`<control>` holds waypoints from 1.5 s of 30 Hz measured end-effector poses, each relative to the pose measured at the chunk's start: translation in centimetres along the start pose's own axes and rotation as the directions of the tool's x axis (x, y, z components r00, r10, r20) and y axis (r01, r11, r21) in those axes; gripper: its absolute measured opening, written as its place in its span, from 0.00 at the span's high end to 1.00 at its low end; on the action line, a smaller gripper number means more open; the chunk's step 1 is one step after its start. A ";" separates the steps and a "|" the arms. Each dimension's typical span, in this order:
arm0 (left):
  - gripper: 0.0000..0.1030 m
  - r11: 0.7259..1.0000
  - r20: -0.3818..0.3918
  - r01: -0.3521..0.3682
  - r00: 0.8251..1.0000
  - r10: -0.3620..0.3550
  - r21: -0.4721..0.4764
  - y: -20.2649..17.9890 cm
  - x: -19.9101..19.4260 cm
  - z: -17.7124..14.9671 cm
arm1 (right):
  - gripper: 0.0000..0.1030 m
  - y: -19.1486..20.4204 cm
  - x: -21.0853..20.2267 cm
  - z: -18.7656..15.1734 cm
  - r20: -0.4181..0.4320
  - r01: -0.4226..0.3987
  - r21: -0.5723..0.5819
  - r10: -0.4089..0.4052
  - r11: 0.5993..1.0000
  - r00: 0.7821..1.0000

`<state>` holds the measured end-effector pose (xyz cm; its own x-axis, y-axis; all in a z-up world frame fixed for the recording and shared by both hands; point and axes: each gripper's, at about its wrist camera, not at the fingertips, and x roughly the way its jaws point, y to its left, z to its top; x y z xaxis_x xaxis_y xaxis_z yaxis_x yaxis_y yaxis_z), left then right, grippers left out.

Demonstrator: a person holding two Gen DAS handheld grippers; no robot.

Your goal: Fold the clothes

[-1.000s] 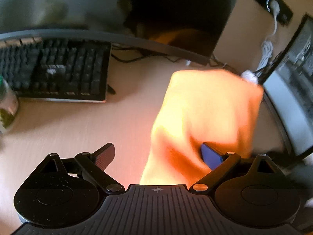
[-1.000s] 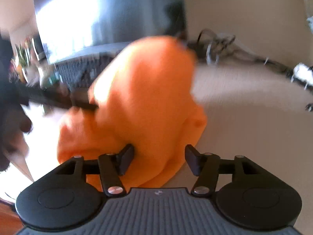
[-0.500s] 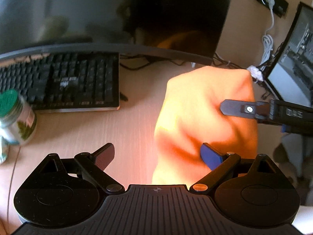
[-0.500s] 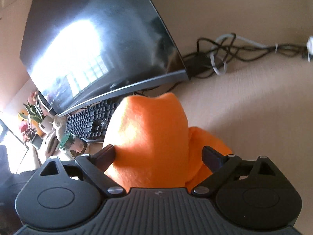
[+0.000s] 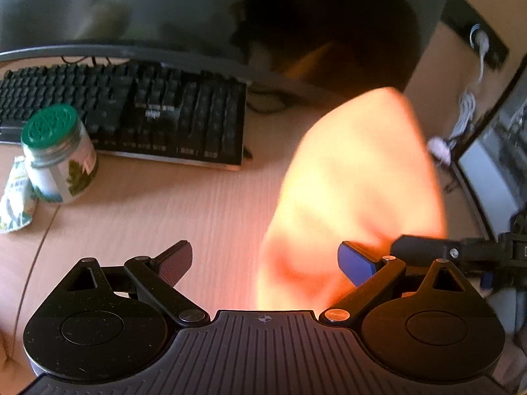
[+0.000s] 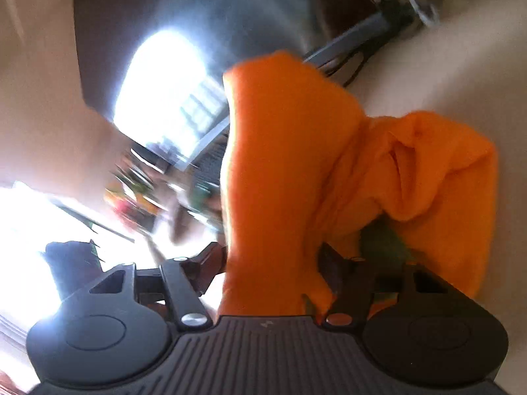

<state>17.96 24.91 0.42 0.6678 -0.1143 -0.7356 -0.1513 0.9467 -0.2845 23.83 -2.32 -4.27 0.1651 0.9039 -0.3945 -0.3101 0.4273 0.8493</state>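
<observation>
An orange garment (image 5: 359,191) is bunched up above the wooden desk (image 5: 171,207), blurred in both views. My left gripper (image 5: 265,261) is open, its jaws wide apart, with the cloth lying against the blue right finger (image 5: 354,263). My right gripper (image 6: 268,263) has a fold of the orange garment (image 6: 296,164) between its jaws, which have narrowed onto it; more cloth hangs to the right. The right gripper's fingers (image 5: 425,250) show at the right edge of the left wrist view, against the cloth.
A black keyboard (image 5: 131,112) lies under a curved monitor (image 5: 197,10) at the back. A green-lidded jar (image 5: 56,154) and a small packet (image 5: 14,197) stand at the left. A second screen (image 5: 494,151) and white cables (image 5: 464,112) are on the right.
The right gripper has tilted, swung sharply and narrowed its jaws onto the cloth, lifting it. The left gripper has drawn back a little, and the right gripper's fingers sit lower in its view.
</observation>
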 end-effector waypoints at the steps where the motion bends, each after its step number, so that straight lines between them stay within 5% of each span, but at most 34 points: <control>1: 0.05 1.000 0.007 0.004 1.000 -0.004 0.003 -0.3 0.0 0.2 | 0.45 -0.6 -0.3 -0.2 0.005 -0.017 0.033 0.017 0.999 1.000; 4: 0.05 0.998 0.001 0.061 0.998 -0.061 0.034 -2.0 0.3 0.2 | 0.45 -2.2 -1.6 -0.9 0.017 0.122 0.020 -0.122 0.992 0.992; 7: 0.05 0.989 -0.040 0.119 0.993 -0.115 0.094 -4.3 1.2 -0.6 | 0.43 -2.0 -3.2 -1.7 0.038 0.283 -0.124 -0.281 0.951 0.959; 9: 0.05 0.979 -0.073 0.137 0.989 -0.127 0.149 -5.9 1.9 -1.5 | 0.40 -0.8 -4.6 -1.5 0.067 0.289 -0.201 -0.281 0.936 0.957; 13: 0.04 0.964 -0.110 0.123 0.989 -0.099 0.237 -8.2 3.0 -3.3 | 0.11 2.8 -7.4 0.8 0.232 0.299 -0.309 -0.234 0.903 0.944; 14: 0.04 0.961 -0.112 0.120 0.989 -0.095 0.247 -8.6 3.0 -3.6 | 0.11 3.6 -7.6 1.4 0.269 0.307 -0.328 -0.224 0.893 0.937; 19: 0.04 0.958 -0.116 0.116 0.989 -0.088 0.262 -9.3 3.0 -4.1 | 0.01 5.4 -2.7 3.8 0.295 0.357 -0.418 -0.247 0.835 0.923; 21: 0.04 0.959 -0.117 0.108 0.990 -0.079 0.263 -9.3 3.0 -4.1 | 0.08 4.8 0.7 4.9 0.247 0.369 -0.419 -0.288 0.830 0.925; 23: 0.04 0.962 -0.115 0.096 0.991 -0.068 0.257 -9.0 2.5 -3.9 | 0.41 4.5 2.0 5.0 0.202 0.333 -0.410 -0.271 0.849 0.941; 25: 0.04 0.964 -0.103 0.103 0.992 -0.080 0.245 -8.7 1.6 -3.4 | 0.57 5.3 1.0 4.9 0.202 0.279 -0.386 -0.215 0.879 0.956; 29: 0.04 0.962 -0.056 0.165 0.986 -0.156 0.218 -8.5 -0.6 -2.4 | 0.59 5.8 -3.2 5.1 0.252 0.232 -0.346 -0.148 0.909 0.956; 32: 0.04 0.961 -0.082 0.180 0.983 -0.166 0.211 -8.8 0.2 -2.7 | 0.58 3.3 -5.6 4.9 0.275 0.264 -0.269 -0.189 0.926 0.943; 35: 0.04 0.958 -0.155 0.156 0.980 -0.121 0.239 -9.5 2.1 -3.9 | 0.56 -0.9 -7.0 3.7 0.302 0.370 -0.141 -0.316 0.918 0.899; 38: 0.04 0.953 -0.178 0.173 0.975 -0.131 0.247 -9.8 2.2 -4.4 | 0.40 -4.1 -8.2 2.2 0.321 0.448 -0.068 -0.406 0.892 0.856; 42: 0.04 0.936 -0.110 0.212 0.976 -0.188 0.282 -10.4 0.1 -2.9 | 0.40 -5.5 -9.5 0.6 0.326 0.481 -0.048 -0.442 0.875 0.836; 45: 0.03 0.932 -0.056 0.257 0.966 -0.251 0.256 -10.4 -0.9 -1.5 | 0.40 -5.0 -9.6 -0.2 0.337 0.561 -0.081 -0.507 0.824 0.793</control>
<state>17.80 14.73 3.12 0.6425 -0.3653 -0.6736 0.2177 0.9299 -0.2966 23.62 -13.17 -4.79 0.6035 0.4941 -0.6258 -0.2383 0.8608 0.4498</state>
